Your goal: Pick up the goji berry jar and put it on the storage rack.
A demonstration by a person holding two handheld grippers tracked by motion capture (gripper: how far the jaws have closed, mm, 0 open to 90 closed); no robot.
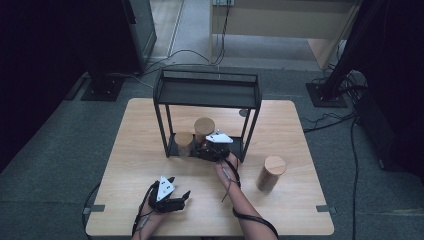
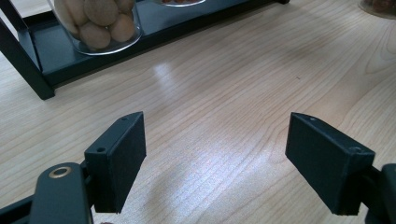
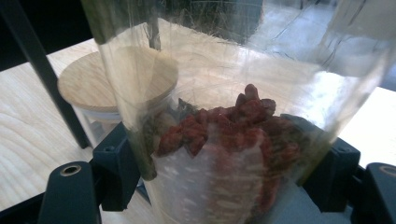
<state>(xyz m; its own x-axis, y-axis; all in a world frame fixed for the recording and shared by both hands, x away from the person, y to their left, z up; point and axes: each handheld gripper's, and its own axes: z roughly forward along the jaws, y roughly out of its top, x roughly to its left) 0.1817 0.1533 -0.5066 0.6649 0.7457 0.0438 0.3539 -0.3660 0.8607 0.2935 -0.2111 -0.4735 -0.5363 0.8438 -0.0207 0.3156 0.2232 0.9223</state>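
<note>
Right gripper (image 3: 224,177) inside black shelf rack (image 1: 207,95), jaws clamped on either side of a clear glass jar of red dried fruit (image 3: 233,135) on the rack's bottom shelf. Beside it, second jar with wooden lid (image 3: 116,81). Left gripper (image 2: 215,158) well in front of rack, over bare worktop (image 2: 224,93), jaws spread wide, holding nothing. Third jar (image 1: 271,173) right of rack.

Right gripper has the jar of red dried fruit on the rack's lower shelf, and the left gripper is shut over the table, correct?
Not quite: the left gripper is open, its jaws wide apart over bare table, as the left gripper view shows. The right gripper does have the jar between its jaws.
</note>
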